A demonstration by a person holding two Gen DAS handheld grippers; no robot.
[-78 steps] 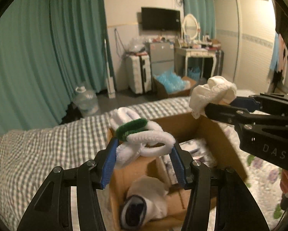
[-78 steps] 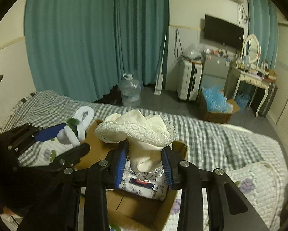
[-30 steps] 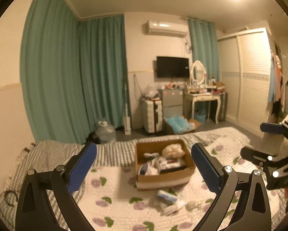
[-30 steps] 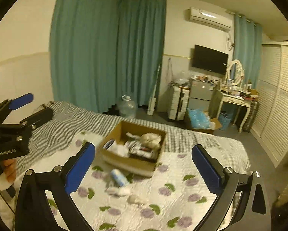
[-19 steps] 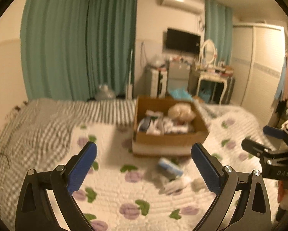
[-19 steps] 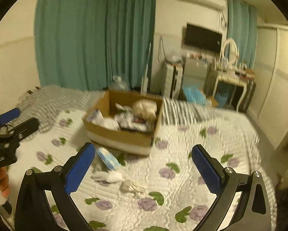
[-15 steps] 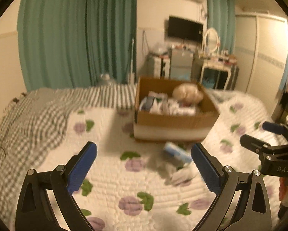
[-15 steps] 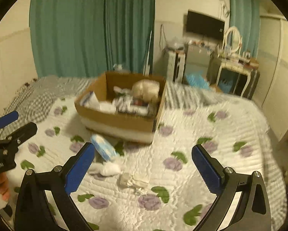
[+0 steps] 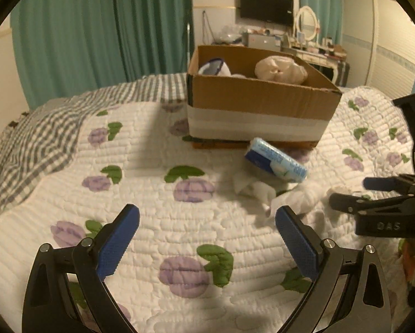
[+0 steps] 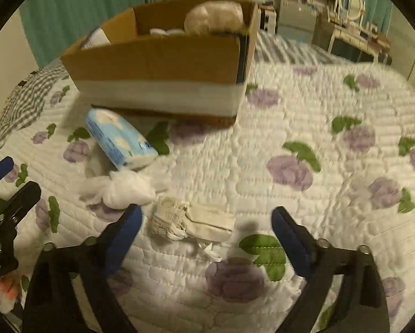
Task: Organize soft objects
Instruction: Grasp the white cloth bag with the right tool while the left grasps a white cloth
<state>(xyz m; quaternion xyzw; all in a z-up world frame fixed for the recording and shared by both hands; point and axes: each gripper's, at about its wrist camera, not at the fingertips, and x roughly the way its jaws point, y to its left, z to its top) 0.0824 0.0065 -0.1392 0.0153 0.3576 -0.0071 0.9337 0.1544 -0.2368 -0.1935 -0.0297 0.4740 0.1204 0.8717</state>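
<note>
Both grippers spread wide, empty, low over quilted bed [image 10: 304, 116]. Right gripper [image 10: 204, 223] frames folded white lace cloth [image 10: 190, 223]; left gripper [image 9: 207, 230] beside crumpled white sock [image 9: 288, 197]. Blue tissue pack [image 10: 118, 141] near cardboard box [image 10: 163, 66]. Risk: fingers [image 10: 124, 230] pinching quilt or neighbouring sock.

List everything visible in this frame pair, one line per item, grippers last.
box: 1, brown with a white band, on the quilt, holding soft items
cream bundle: 1, in the box
tissue pack: 1, light blue, in front of the box
white cloth: 1, beside the tissue pack
lace cloth: 1, off-white, between the right gripper's fingers
quilt: 1, white with purple flowers
left gripper: open
right gripper: open
</note>
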